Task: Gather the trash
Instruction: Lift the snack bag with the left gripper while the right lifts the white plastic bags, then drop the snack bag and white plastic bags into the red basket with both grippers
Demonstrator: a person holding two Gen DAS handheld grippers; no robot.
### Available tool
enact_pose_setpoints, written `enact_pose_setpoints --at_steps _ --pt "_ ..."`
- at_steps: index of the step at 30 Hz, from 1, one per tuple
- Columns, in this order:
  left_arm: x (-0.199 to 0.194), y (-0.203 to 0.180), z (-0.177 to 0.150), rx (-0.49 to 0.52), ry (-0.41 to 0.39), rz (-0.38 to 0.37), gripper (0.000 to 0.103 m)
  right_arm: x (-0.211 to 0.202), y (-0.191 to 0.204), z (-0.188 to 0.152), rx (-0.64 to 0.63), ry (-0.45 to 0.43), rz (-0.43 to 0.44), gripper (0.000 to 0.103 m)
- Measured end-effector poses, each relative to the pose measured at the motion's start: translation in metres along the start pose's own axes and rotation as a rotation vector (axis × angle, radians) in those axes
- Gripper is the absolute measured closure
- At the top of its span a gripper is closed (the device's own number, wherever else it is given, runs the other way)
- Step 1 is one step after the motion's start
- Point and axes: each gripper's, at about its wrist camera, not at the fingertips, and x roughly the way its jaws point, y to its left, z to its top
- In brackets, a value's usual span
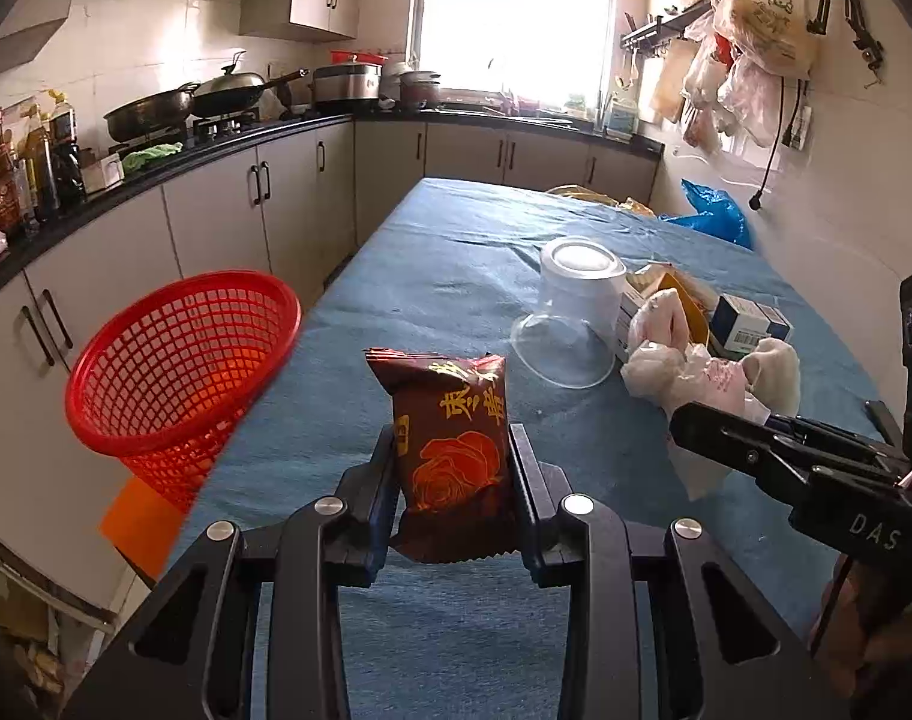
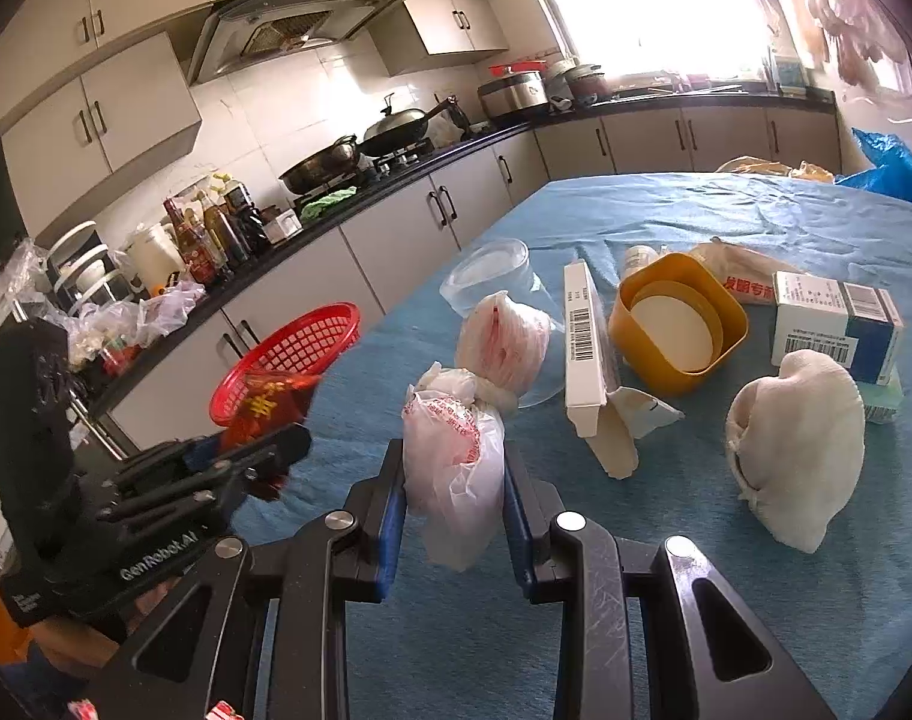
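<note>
Red-brown snack packet is sitting clenched in the left gripper; red basket is waiting at ten o'clock. Right gripper is grasping a knotted plastic bag; each should release only above the rim.

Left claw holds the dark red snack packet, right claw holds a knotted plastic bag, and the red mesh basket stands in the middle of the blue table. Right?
Not quite. The red mesh basket sits beyond the blue table's left edge, as the left wrist view shows. The left claw does hold the snack packet, and the right claw the knotted plastic bag.
</note>
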Motion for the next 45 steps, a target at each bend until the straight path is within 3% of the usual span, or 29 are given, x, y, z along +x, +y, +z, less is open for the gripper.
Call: enact_pose_setpoints --at_steps 25,37,45 --pt "-0.022 0.024 0.003 -0.054 -0.054 0.033 0.070 0.001 0.041 0.010 -0.045 0.082 0.093 0.071" --pt "-0.044 0.094 0.014 -0.171 -0.106 0.098 0.070 0.026 0.086 0.047 -0.102 0.127 0.168 0.071" --pt "-0.031 0.139 0.020 -0.238 -0.080 0.135 0.070 0.072 0.124 0.069 -0.150 0.180 0.201 0.071"
